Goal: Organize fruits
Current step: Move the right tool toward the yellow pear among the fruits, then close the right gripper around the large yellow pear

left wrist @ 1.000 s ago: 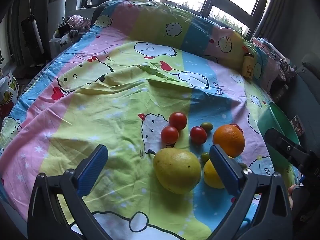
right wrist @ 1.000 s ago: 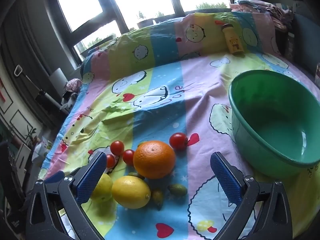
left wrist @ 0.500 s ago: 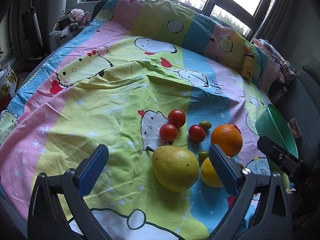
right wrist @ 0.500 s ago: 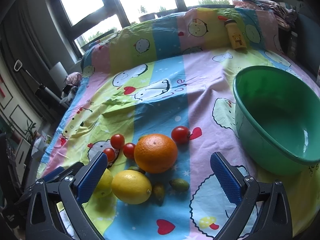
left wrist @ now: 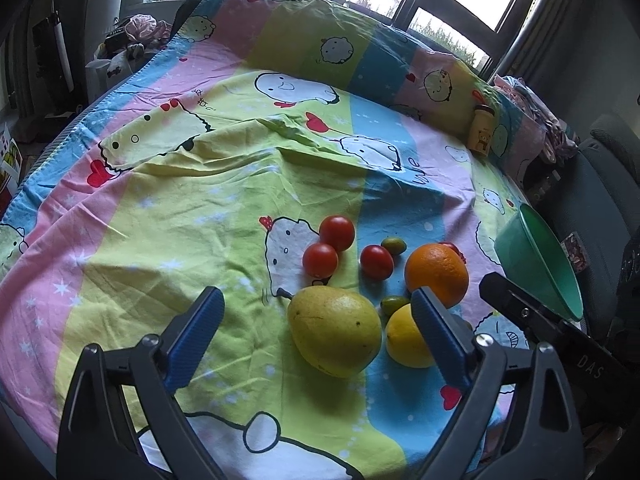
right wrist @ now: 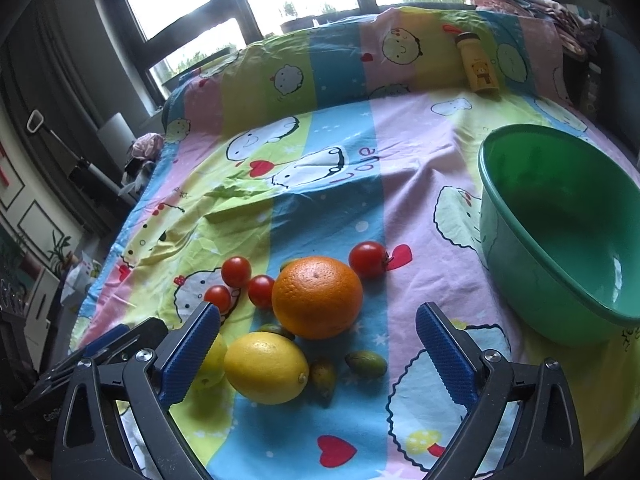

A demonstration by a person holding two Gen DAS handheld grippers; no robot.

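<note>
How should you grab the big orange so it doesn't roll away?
Grip the orange across its widest middle, one finger on each side, coming down from above with the right hand-held gripper, which is open just in front of it. It is round and smooth, so a lower or higher pinch could slip. The lemon lies close in front, so a top approach probably avoids bumping it.

Bare bedsheet (right wrist: 404,200) lies open between the orange (right wrist: 317,297) and the green basin (right wrist: 560,216), while the lemon (right wrist: 266,366), cherry tomatoes (right wrist: 236,271) and small green fruits (right wrist: 366,363) crowd the orange's other sides.
</note>
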